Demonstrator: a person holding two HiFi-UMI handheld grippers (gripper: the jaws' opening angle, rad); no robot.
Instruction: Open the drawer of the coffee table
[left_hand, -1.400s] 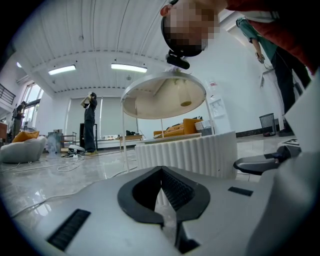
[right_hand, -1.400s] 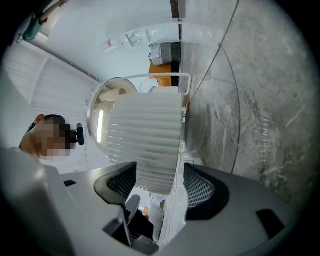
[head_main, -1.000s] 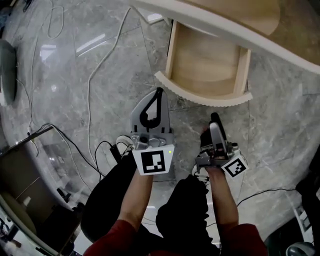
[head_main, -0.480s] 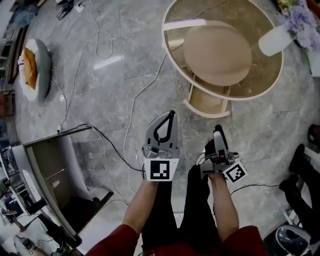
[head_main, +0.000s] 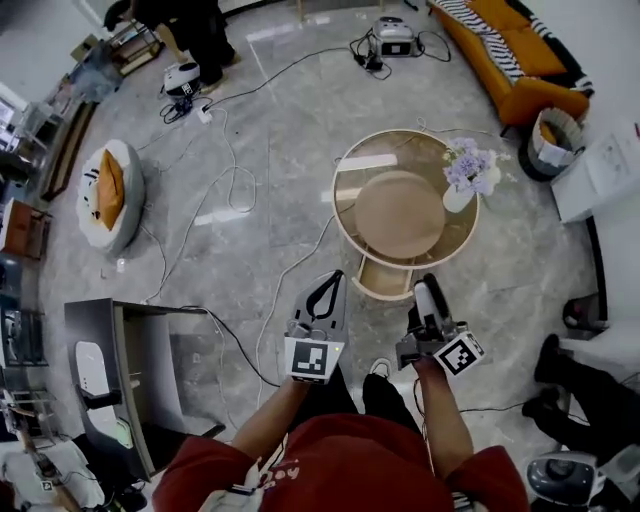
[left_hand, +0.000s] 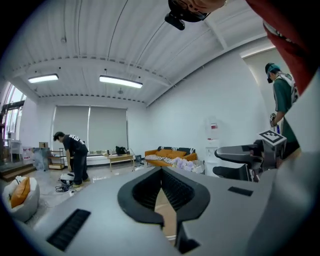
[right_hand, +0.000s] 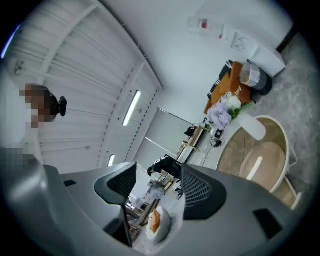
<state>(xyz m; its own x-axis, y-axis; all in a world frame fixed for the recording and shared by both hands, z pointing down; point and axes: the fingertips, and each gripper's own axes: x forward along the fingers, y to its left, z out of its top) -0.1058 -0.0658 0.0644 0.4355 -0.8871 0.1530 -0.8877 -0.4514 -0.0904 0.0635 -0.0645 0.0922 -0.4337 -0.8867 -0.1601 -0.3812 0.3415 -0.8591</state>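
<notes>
The round coffee table (head_main: 345, 222) stands on the grey marble floor, and its wooden drawer (head_main: 385, 280) is pulled out toward me. A vase of pale flowers (head_main: 465, 170) sits on the tabletop. My left gripper (head_main: 333, 277) hangs high above the floor, left of the drawer, its jaws closed tip to tip on nothing. It points level across the room in the left gripper view (left_hand: 161, 172). My right gripper (head_main: 427, 284) is over the drawer's right side, open and empty. In the right gripper view (right_hand: 155, 187) it is rolled, with the table (right_hand: 260, 155) at the right.
Cables trail across the floor (head_main: 240, 200). A round cushion seat (head_main: 110, 195) lies at the left, a grey cabinet (head_main: 120, 370) at the lower left, an orange sofa (head_main: 510, 50) at the top right. One person (head_main: 190, 30) bends at the far end; another's legs (head_main: 590, 380) are at the right.
Both grippers and the head camera have risen high above the floor. The drawer, close below before, now looks small and stays pulled out. Neither gripper's jaws have changed.
</notes>
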